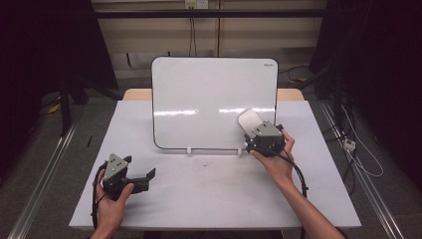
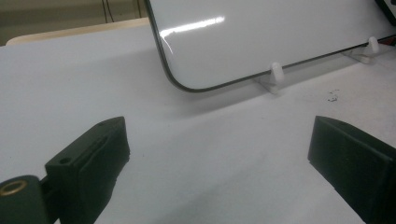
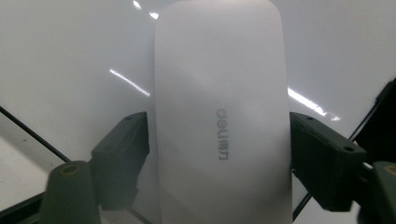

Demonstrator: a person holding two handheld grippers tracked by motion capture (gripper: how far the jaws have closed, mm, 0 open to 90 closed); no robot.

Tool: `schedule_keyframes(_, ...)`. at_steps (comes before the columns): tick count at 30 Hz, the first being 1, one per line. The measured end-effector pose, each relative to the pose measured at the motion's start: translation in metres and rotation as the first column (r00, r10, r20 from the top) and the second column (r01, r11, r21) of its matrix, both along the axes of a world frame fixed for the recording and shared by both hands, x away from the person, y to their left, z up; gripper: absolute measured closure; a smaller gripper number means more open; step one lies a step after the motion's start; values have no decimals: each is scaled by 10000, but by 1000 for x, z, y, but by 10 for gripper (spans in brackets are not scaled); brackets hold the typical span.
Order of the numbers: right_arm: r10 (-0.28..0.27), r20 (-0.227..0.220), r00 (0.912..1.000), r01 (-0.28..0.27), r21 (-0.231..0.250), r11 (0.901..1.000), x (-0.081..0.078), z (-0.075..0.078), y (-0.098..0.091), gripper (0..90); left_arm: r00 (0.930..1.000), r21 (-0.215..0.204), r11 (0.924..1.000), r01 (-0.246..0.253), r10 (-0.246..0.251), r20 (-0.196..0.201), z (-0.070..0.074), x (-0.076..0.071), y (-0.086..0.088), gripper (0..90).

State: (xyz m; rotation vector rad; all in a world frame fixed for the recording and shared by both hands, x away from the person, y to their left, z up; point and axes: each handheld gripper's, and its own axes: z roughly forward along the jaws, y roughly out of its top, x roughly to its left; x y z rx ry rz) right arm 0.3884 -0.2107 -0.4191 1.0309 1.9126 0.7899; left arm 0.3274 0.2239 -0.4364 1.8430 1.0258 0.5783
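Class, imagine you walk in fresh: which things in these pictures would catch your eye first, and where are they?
First, the big blank whiteboard, propped upright on small white feet at the middle of the pale table. Next, the right gripper holds a white eraser at the board's lower right part. The left gripper rests open near the table's front left.

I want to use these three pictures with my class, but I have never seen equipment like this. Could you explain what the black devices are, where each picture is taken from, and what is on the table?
A person holds a two-jaw tool in each hand. One camera looks down from above; one rides on each tool, looking along its jaws. On the white table a whiteboard stands in small white clips. The left tool rests low on the table, jaws open and holding nothing. The right tool grips a white eraser against the board's lower right part.
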Motion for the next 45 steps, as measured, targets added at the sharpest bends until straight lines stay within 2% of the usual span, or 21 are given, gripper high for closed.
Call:
schedule_keyframes(5,112,-453,9989,-89,506,9987,3,-2,-5,90,9999,-15,10000,-92,92,-44,-1,-1,1,52)
schedule_keyframes(11,359,-830,9959,-234,1476,9888,2,1,-10,56,9999,-62,9999,-139,138,-97,-1,-3,3,52)
schedule_keyframes(14,432,-1028,9938,-243,1783,9837,-2,3,-12,56,9998,-75,9998,-178,178,-81,-1,-3,4,51)
schedule_keyframes(17,374,-898,9953,-170,2180,9758,-8,6,-18,51,9998,-50,9998,-208,208,-53,0,-2,6,51)
schedule_keyframes(23,220,-911,9956,4,2385,9711,-23,4,-33,53,9995,-130,9994,-314,314,-25,0,-2,6,51)
schedule_keyframes(29,126,-775,9969,98,2826,9592,-41,1,-47,53,9993,-206,9992,-355,357,78,3,-2,7,51)
schedule_keyframes(34,-54,-638,9979,236,2871,9576,-54,0,-55,55,9993,-254,9991,-338,341,119,4,-3,5,50)
schedule_keyframes(41,-424,-684,9968,598,2761,9593,-73,-13,-66,67,9994,-254,9993,-284,289,177,4,-5,3,50)
schedule_keyframes(45,-504,-754,9959,708,2991,9516,-83,-20,-74,67,9992,-254,9991,-352,357,179,4,-5,3,50)
